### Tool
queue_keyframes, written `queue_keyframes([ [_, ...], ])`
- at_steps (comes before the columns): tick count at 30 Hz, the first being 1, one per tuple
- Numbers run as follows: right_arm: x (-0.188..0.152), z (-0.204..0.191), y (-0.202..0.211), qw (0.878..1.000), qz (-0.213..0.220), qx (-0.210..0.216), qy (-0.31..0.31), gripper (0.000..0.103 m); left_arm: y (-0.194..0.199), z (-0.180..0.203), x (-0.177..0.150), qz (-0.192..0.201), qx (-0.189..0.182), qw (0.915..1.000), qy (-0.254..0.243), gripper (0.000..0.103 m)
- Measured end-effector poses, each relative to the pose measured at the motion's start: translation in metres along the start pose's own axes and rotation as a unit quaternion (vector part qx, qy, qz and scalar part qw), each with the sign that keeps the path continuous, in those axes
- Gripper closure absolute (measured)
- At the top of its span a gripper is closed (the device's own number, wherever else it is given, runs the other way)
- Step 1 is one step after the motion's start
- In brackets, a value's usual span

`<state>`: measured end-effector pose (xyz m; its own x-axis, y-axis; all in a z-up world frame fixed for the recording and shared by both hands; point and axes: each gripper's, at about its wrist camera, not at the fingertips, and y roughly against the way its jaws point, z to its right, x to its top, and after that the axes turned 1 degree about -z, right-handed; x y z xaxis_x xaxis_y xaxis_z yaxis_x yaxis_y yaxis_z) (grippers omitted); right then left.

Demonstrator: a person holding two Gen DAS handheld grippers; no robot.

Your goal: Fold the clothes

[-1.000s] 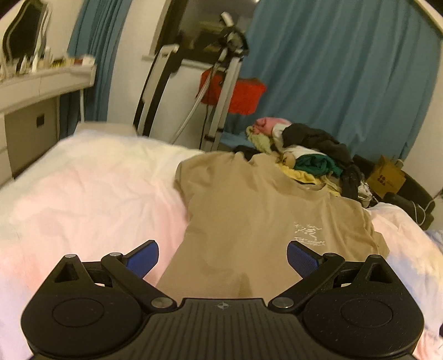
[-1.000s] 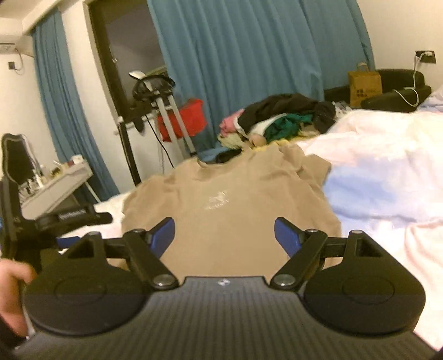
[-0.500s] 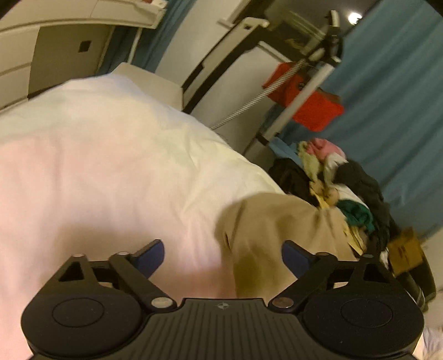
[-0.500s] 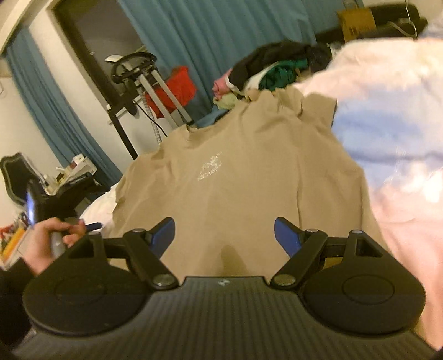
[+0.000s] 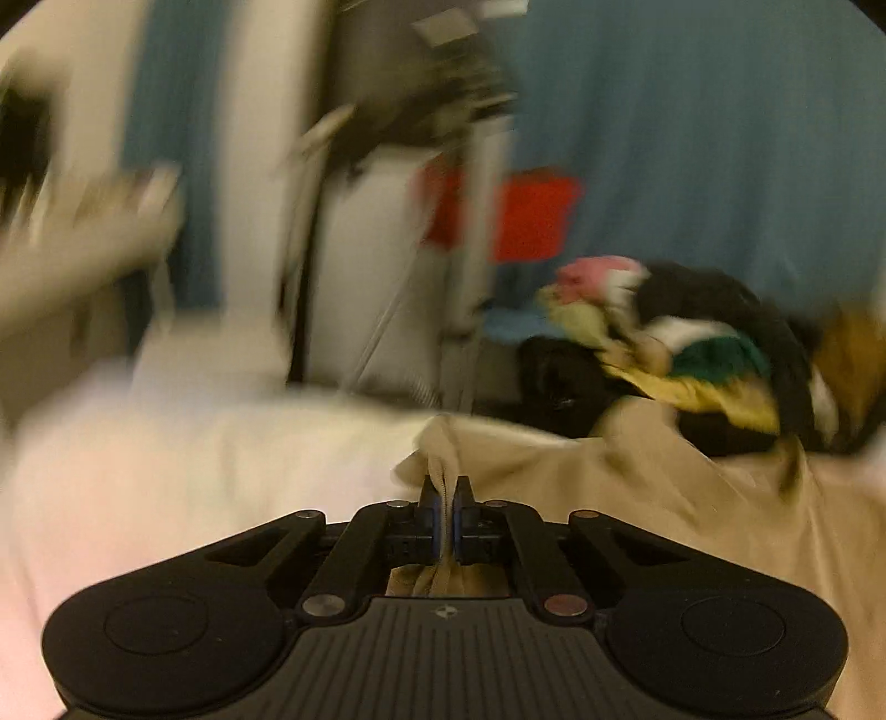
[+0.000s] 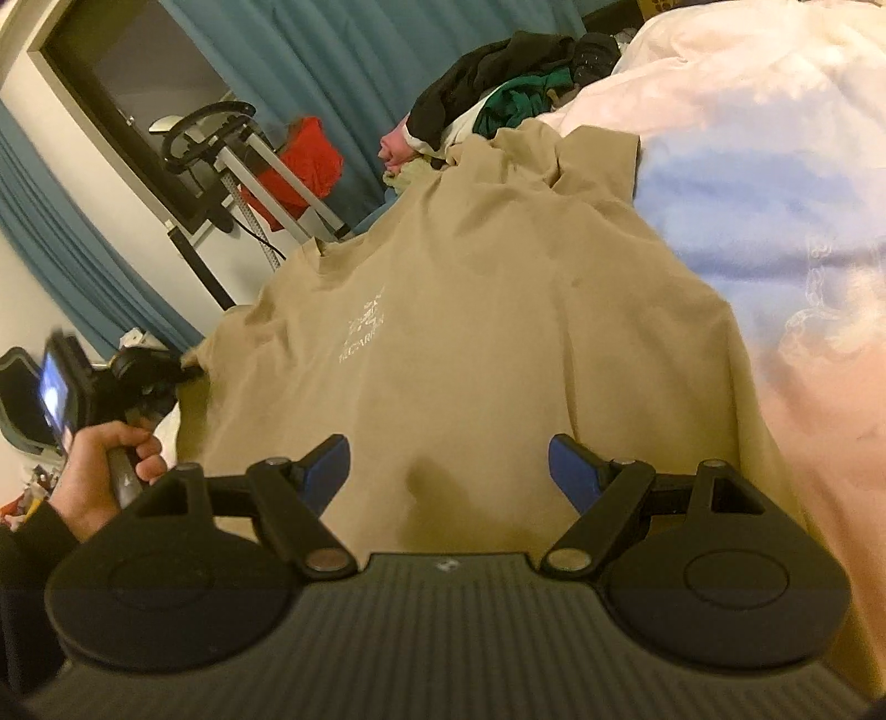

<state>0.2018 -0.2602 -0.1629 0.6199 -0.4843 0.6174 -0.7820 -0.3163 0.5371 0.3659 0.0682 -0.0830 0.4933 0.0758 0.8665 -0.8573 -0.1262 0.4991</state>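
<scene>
Tan cotton T-shirt [image 6: 498,343] lies spread front-up on the pale bedcover [image 6: 775,183], white chest print visible, collar end pointing toward the heap of mixed clothes [image 6: 498,94] at the far edge of the bed. My left gripper [image 5: 444,501] is clamped tight on a bunched bit of the shirt's edge: in the left wrist view the blue pads press together with a ridge of tan fabric [image 5: 637,487] squeezed between them and spilling out in front and behind. That view is heavily motion-blurred; background detail is unreliable. From the right wrist view, the same gripper shows at the shirt's left sleeve area, with my left hand [image 6: 105,471] wrapped around its handle, dark sleeve at the wrist. My right gripper [image 6: 448,465] has its fingers spread wide apart, holding nothing, poised above the lower part of the shirt; a darker patch on the cloth lies between the blue pads. I cannot tell whether its fingertips touch the fabric. Blue curtains [image 6: 343,50] and a red item [image 6: 302,160] on a metal stand sit beyond the bed.
</scene>
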Motion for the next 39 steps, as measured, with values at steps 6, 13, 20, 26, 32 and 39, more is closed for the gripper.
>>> queue_keyframes([
  [6,0.004,0.003,0.015,1.0,0.015,-0.008,0.006,0.023,0.032,0.123,-0.036,0.027,-0.116,0.9539,-0.275,0.097],
  [13,0.008,0.011,0.021,1.0,0.019,-0.005,-0.002,0.022,0.043,0.16,-0.08,-0.036,-0.165,0.9331,-0.318,0.057],
  [20,0.007,0.016,0.017,1.0,0.006,0.0,-0.023,0.022,0.059,0.104,-0.047,-0.021,-0.16,0.9665,-0.199,0.045],
  [26,0.004,0.016,0.009,1.0,-0.004,-0.005,-0.019,0.022,0.012,0.082,-0.014,-0.041,-0.097,0.9909,-0.084,0.049],
  [32,0.002,0.02,0.0,1.0,-0.007,-0.016,-0.014,0.022,-0.021,0.062,0.007,-0.064,-0.094,0.9935,-0.005,0.098],
  [39,-0.001,0.017,-0.007,1.0,-0.008,-0.027,0.003,0.02,-0.023,-0.017,0.041,-0.056,-0.055,0.9962,0.038,0.1],
])
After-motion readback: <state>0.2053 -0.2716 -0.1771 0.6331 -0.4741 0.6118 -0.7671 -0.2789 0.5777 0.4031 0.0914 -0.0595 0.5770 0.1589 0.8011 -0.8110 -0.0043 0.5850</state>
